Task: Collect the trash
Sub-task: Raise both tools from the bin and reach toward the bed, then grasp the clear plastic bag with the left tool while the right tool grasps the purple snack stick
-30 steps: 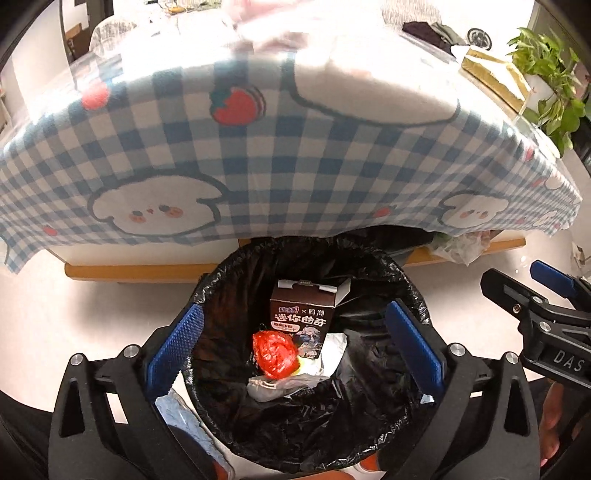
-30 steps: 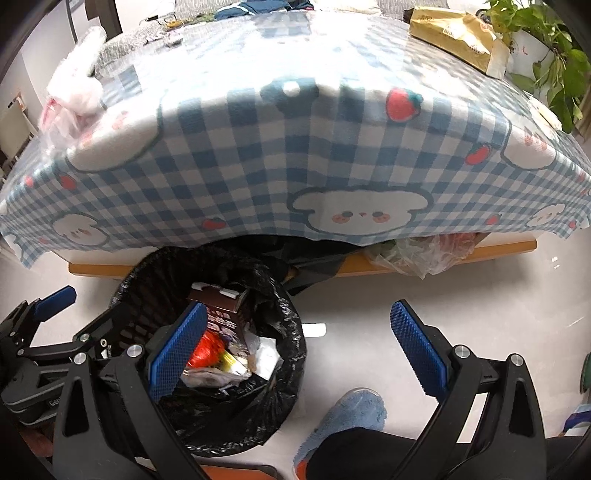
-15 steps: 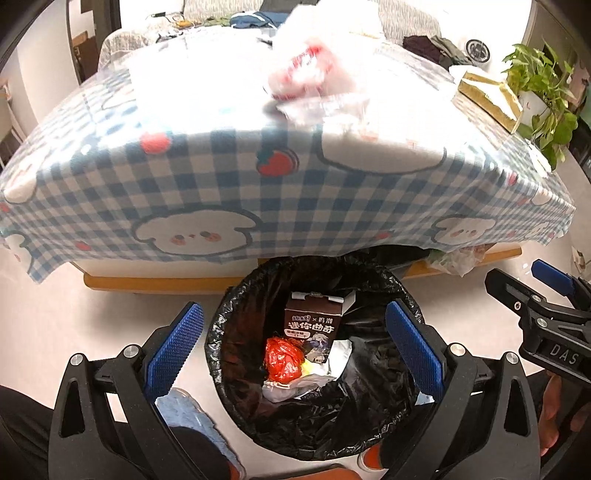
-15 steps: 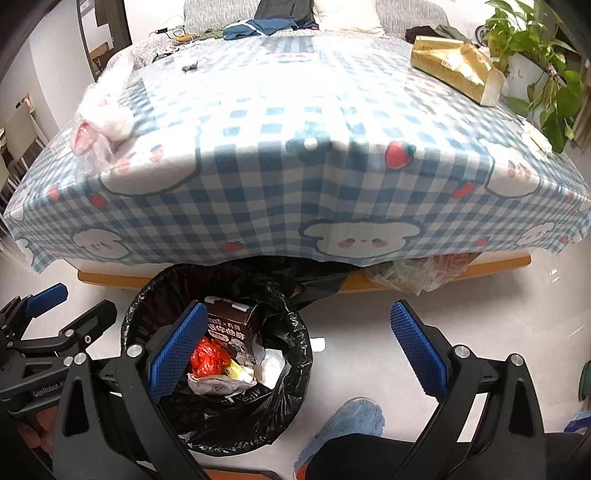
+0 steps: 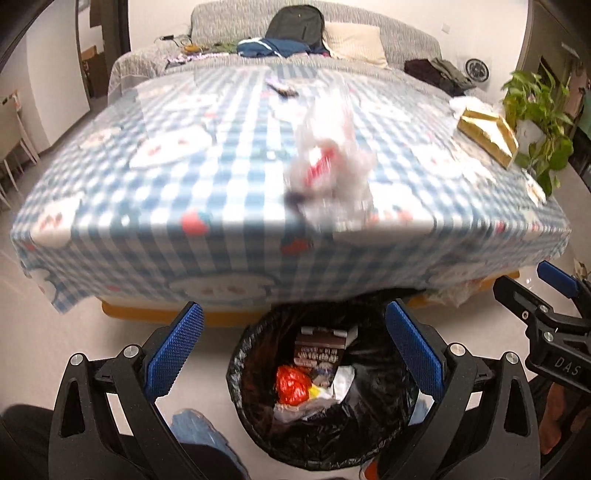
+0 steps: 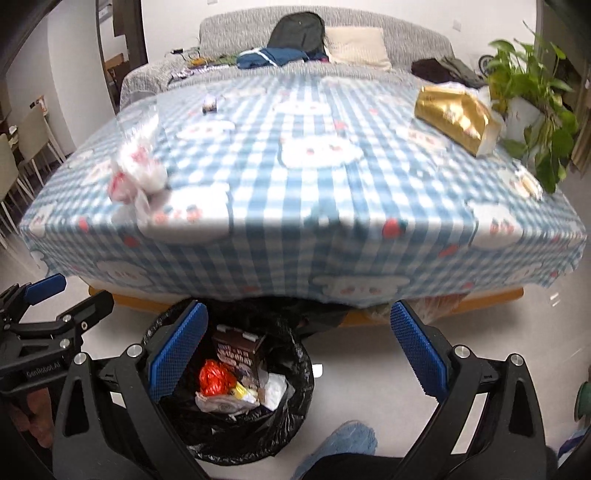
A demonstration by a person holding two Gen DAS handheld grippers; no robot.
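A bin lined with a black bag (image 5: 255, 373) (image 6: 299, 373) stands on the floor below the table's front edge. Inside lie a brown carton (image 5: 319, 352) (image 6: 236, 349), a red wrapper (image 5: 291, 384) (image 6: 214, 376) and white scraps. A clear plastic bag with red print (image 5: 328, 166) (image 6: 135, 173) lies crumpled on the checked tablecloth (image 5: 184, 147) (image 6: 332, 206) near its front edge. A gold packet (image 5: 487, 134) (image 6: 454, 116) lies at the table's right. My left gripper (image 5: 293, 352) hangs open above the bin. My right gripper (image 6: 297, 349) is open too, to the bin's right.
A potted plant (image 5: 535, 122) (image 6: 532, 103) stands at the table's right corner. A grey sofa (image 6: 332, 33) with a backpack and clothes lies behind. A small dark item (image 6: 209, 105) sits far back on the cloth. Blue slippers (image 5: 199, 432) (image 6: 351, 439) stand on the floor by the bin.
Both grippers have risen and tilted up, away from the bin. More of the tabletop and the sofa shows. Both stay open with nothing held.
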